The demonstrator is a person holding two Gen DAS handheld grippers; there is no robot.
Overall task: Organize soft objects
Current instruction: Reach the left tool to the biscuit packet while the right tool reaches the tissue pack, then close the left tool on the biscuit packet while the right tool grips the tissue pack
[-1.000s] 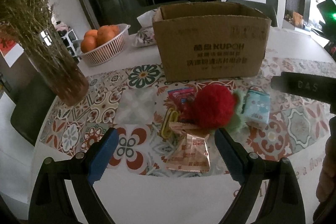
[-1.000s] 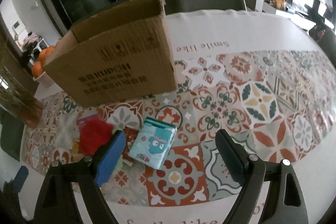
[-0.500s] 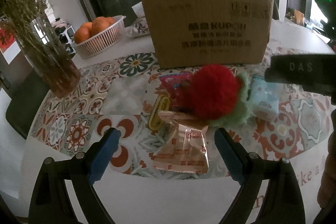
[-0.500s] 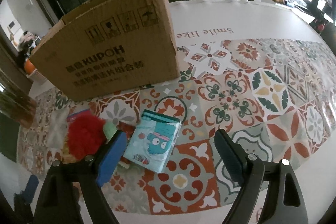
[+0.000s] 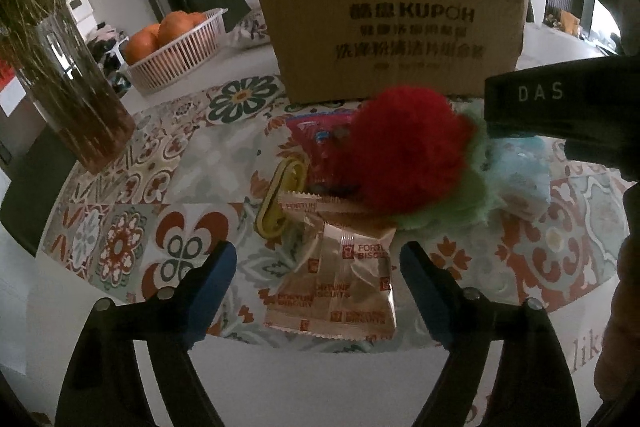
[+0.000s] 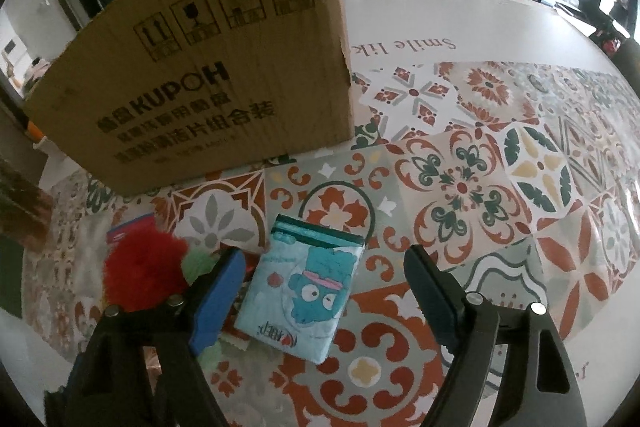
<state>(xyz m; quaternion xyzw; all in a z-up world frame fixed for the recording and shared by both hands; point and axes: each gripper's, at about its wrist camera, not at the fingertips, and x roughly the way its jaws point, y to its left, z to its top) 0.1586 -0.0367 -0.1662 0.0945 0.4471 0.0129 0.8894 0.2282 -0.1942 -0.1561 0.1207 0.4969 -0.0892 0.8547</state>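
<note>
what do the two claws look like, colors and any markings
Both are alike: the left claw and the right claw have black angular arms with silver rivets and blue pads on the fingertips. The right one's black body, seen from the left camera, reads "DAS" in white.

Table (image 5: 320, 363), white top under a tiled-pattern cloth (image 6: 460, 187) lettered "Smile like" along its edges. Directly on it:
- cardboard box (image 5: 392, 27), upright, printed KUPOH, at the back;
- glass vase (image 5: 76, 107) of dried stems, left;
- white basket (image 5: 180, 55) of oranges, behind, beside a floral pouch (image 5: 252, 31);
- red pompom (image 5: 404, 147) with green fluff, before the box;
- red packet (image 5: 316, 131), partly under the pompom;
- yellow clip (image 5: 280, 199);
- biscuit packets (image 5: 340, 287), nearest;
- blue tissue pack (image 6: 304, 291), cartoon-printed, just right of the pompom.
</note>
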